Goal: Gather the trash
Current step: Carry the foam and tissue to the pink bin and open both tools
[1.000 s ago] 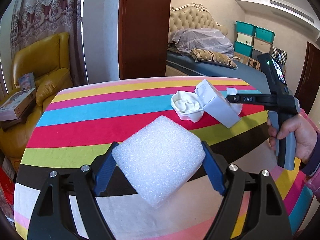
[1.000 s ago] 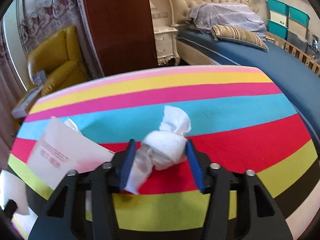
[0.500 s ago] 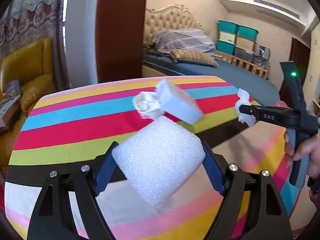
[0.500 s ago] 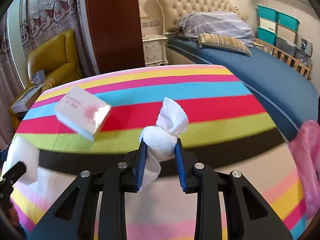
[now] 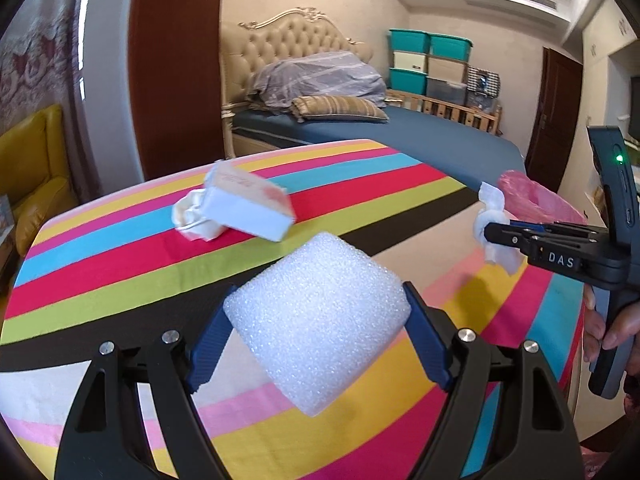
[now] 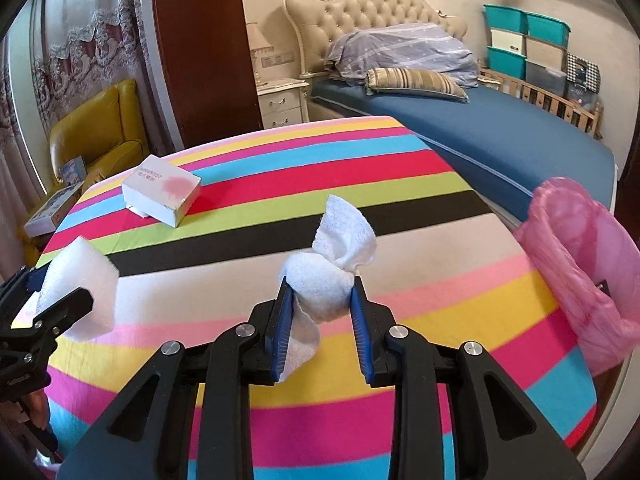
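A: Left wrist view. What does the left gripper (image 5: 318, 334) carry?

B: A white foam block (image 5: 318, 322), tilted on one corner, clamped between the two blue fingers (image 5: 208, 350); they stand wide apart because the block fills the gap. It hangs above the striped counter (image 5: 120, 264).

A: And the right gripper (image 6: 318, 306)?

B: Right wrist view. Its fingers (image 6: 280, 330) are drawn close together, pinching a crumpled white tissue (image 6: 326, 274). One twisted end sticks up toward 12 o'clock; a tail droops past the left finger toward 7 o'clock. In the left wrist view this gripper (image 5: 490, 234) enters at 3 o'clock, held by a hand (image 5: 610, 326), with the tissue (image 5: 490, 224) at its tip.

A: What lies on the counter?

B: A white cardboard box (image 5: 248, 204) with a pink mark, at 11 o'clock from the foam block. It leans on a crumpled white wad (image 5: 194, 216), which sits just to its 9 o'clock side, touching it.

A: Where is the receptacle?

B: A pink bag (image 6: 580, 268), mouth open, hangs at the counter's edge at 3 o'clock in the right wrist view, near the tissue yet apart from it. A bed (image 6: 500, 136) lies beyond.
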Demonstrator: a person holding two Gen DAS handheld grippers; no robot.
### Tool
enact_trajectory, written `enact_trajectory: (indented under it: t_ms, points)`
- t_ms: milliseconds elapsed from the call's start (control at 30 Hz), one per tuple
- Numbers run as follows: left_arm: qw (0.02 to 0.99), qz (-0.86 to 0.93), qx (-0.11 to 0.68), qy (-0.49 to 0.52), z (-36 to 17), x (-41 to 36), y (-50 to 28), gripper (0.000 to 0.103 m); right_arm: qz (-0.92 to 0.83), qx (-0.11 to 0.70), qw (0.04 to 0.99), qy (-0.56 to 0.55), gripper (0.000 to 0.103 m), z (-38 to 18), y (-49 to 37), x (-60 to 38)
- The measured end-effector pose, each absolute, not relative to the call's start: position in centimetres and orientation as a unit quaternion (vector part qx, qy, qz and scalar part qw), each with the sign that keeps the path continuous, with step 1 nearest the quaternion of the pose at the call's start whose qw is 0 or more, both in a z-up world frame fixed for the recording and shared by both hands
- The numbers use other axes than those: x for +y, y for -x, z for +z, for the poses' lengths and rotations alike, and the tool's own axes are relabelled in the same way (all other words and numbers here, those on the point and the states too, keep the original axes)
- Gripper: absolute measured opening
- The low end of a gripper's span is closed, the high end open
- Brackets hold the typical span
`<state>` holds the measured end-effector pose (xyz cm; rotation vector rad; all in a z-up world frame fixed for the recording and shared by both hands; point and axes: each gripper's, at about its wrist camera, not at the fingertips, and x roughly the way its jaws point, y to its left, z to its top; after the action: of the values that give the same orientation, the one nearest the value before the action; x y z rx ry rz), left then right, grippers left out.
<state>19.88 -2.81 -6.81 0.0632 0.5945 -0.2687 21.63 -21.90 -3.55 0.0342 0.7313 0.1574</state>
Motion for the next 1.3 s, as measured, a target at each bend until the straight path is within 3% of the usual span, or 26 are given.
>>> enact_trajectory:
  t_ms: [733, 1300]
  points:
    - [0.949, -0.185, 0.241, -0.084, -5.1, -12.6, -20.8, 0.078, 0.021, 0.269, 0.962, -0.049, 0.028, -1.8, -15.6, -27.7]
    - [0.926, -0.296, 0.215, -0.098, -3.0, -23.9, -25.0, 0.078, -0.072, 0.227, 0.968, -0.077, 0.028, -0.4, -14.6, -38.0]
